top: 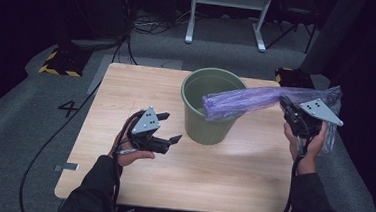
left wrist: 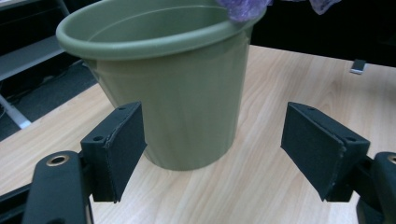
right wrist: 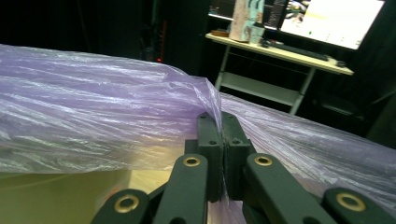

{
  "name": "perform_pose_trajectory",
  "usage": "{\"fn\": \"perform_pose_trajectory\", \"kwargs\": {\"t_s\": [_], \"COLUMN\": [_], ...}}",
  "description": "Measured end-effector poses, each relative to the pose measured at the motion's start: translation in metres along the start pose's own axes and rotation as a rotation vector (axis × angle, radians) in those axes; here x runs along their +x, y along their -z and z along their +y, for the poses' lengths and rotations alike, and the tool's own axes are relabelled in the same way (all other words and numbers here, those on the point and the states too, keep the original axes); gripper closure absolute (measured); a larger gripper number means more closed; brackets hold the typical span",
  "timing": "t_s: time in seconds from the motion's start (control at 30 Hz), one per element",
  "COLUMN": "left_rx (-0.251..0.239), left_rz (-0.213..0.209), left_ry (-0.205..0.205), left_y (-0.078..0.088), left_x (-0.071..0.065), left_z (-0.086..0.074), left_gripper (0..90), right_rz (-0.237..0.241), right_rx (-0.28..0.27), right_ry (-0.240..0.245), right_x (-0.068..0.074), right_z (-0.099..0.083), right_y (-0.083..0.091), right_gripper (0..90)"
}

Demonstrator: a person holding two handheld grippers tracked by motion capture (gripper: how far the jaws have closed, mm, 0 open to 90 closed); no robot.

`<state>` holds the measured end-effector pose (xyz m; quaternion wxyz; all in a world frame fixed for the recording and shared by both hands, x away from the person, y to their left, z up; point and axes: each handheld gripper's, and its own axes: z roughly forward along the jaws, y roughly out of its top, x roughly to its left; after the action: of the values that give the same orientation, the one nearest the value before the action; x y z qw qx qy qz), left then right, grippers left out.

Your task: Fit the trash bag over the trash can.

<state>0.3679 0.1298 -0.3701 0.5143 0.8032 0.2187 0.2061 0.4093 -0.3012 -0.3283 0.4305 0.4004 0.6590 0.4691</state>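
A green plastic bucket (top: 210, 107) stands upright near the middle of the wooden table (top: 127, 89). A purple plastic bag (top: 256, 100), stretched long, reaches from my right gripper (top: 284, 103) to the bucket's rim. The right gripper (right wrist: 221, 125) is shut on a fold of the purple bag (right wrist: 93, 116). My left gripper (top: 168, 127) hovers to the left of the bucket, open, with nothing between its pads (left wrist: 122, 147). In the left gripper view the bucket (left wrist: 177, 93) stands just beyond the jaws, with the bag's tip (left wrist: 243, 8) over its rim.
The table's front half is bare wood. Cables run over the grey floor at the left (top: 48, 141). A white desk frame (top: 227, 13) stands behind the table, and a yellow-black striped base (top: 61, 62) sits at its far left corner.
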Motion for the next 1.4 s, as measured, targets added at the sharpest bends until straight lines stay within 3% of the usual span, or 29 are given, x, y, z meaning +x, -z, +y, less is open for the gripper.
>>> {"fn": "perform_pose_trajectory", "kwargs": {"t_s": [0.23, 0.4, 0.77, 0.93, 1.13, 1.4], "left_rx": [-0.011, -0.024, -0.013, 0.007, 0.012, 0.044], "left_rz": [0.005, 0.011, 0.024, 0.006, 0.003, 0.012], "left_ry": [-0.003, 0.008, -0.039, -0.062, -0.072, -0.061], "left_y": [-0.01, -0.018, -0.049, -0.064, -0.075, -0.091], "left_x": [0.002, 0.008, 0.009, 0.01, 0.008, 0.014], "left_z": [0.009, 0.02, 0.052, 0.062, 0.073, 0.077], "left_gripper": [21.2, 21.6, 23.0, 38.4, 37.7, 52.5], "right_rz": [-0.044, -0.039, 0.044, 0.096, 0.132, 0.155], "right_rx": [0.001, 0.007, 0.021, 0.0, -0.003, -0.017], "right_ry": [-0.009, 0.033, 0.121, 0.128, 0.165, 0.211], "right_x": [-0.002, 0.006, 0.029, 0.033, 0.041, 0.054], "right_z": [0.007, 0.008, 0.007, 0.004, 0.002, -0.001], "right_y": [-0.003, -0.007, -0.009, -0.003, 0.001, 0.008], "right_gripper": [90.0, 89.6, 89.2, 87.6, 87.5, 88.5]}}
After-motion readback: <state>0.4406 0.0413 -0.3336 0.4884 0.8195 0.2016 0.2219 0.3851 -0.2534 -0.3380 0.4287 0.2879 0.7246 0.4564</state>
